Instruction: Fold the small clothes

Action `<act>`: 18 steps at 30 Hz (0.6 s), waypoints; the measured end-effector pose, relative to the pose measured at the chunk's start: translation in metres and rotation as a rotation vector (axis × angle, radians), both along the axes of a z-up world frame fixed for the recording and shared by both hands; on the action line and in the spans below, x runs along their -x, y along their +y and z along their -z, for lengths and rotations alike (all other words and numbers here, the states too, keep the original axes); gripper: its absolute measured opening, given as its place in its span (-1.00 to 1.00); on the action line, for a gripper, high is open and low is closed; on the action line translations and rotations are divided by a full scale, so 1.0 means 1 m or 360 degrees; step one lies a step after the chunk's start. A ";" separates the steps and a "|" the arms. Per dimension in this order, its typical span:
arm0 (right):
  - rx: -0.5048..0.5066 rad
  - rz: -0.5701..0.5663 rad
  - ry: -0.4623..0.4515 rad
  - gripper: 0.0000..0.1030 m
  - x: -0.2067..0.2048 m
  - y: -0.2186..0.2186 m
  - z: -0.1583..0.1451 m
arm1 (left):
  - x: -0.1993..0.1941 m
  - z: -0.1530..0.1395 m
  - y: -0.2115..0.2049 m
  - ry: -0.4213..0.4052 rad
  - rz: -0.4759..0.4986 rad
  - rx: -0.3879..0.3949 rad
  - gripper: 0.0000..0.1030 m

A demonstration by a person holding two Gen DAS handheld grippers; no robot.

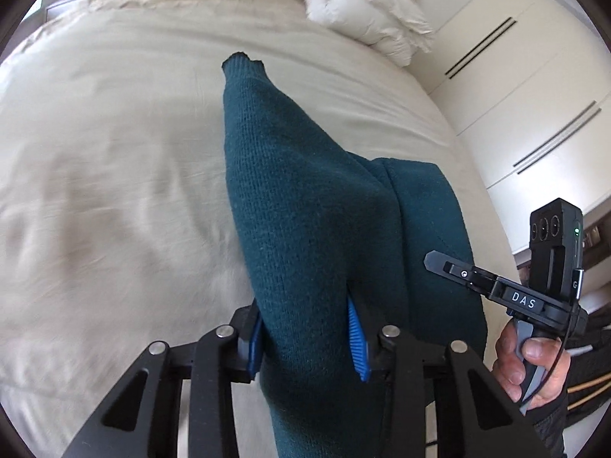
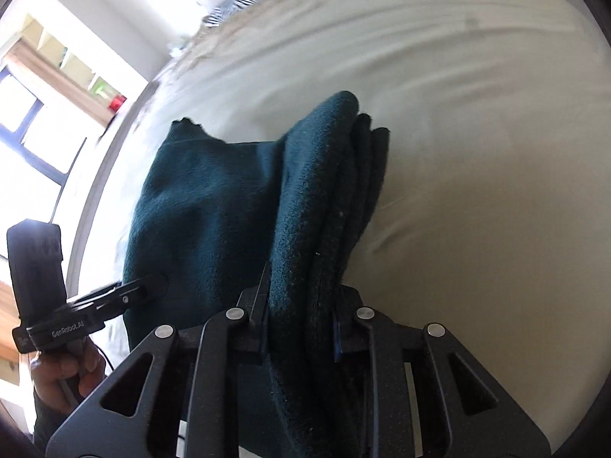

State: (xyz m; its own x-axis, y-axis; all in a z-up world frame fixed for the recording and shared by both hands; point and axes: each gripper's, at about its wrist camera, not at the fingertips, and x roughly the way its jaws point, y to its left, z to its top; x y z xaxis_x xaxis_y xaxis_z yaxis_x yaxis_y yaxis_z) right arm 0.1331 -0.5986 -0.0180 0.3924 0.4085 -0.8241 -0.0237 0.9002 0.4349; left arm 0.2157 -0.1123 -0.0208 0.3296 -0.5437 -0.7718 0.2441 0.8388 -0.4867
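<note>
In the left wrist view, the left gripper (image 1: 305,337) is clamping a thick bunch of the sweater (image 1: 301,206), its blue pads (image 1: 357,347) pressing the teal knit from both sides, and the cloth is hanging from the grip over the bed (image 1: 114,152), with one narrow ribbed end stretching away toward the pillow (image 1: 366,15). The knit is looking soft, limp and fairly thick, so it is probably sagging and bunching wherever it is unsupported; it seems light, not fragile and not slippery, and edges or corners are likely the best places to take it for a clean fold. Whether the far end is touching the bed is hard to tell, and the bed surface is blurring. The right gripper (image 1: 435,259) is showing at the right edge, its tips lying against or behind the cloth, so its grip is unclear here. In the right wrist view, the right gripper (image 2: 299,322) is pinching several stacked layers of the sweater (image 2: 214,206), which is draping down over the bed (image 2: 477,191). The left gripper (image 2: 160,280) is reaching into the cloth at the left, its tips hidden. The garment's lower part is cut off behind the fingers in both views, so its full shape is not showing.
</note>
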 end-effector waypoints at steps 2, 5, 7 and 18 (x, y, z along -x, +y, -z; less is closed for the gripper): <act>-0.0028 -0.0028 -0.0028 -0.59 0.019 0.008 -0.016 | 0.018 -0.011 0.013 -0.0017 0.0008 0.0005 -0.24; -0.0086 -0.0079 -0.0053 -0.59 0.040 0.034 -0.030 | 0.046 -0.022 0.036 -0.0023 -0.0001 0.0001 -0.24; -0.0110 -0.0111 -0.0065 -0.59 0.057 0.048 -0.037 | 0.066 -0.028 0.049 -0.0036 -0.0012 -0.0022 -0.24; -0.0171 -0.0290 -0.0041 -0.59 0.117 0.146 -0.032 | 0.136 -0.018 0.111 -0.0037 -0.0095 -0.0103 -0.23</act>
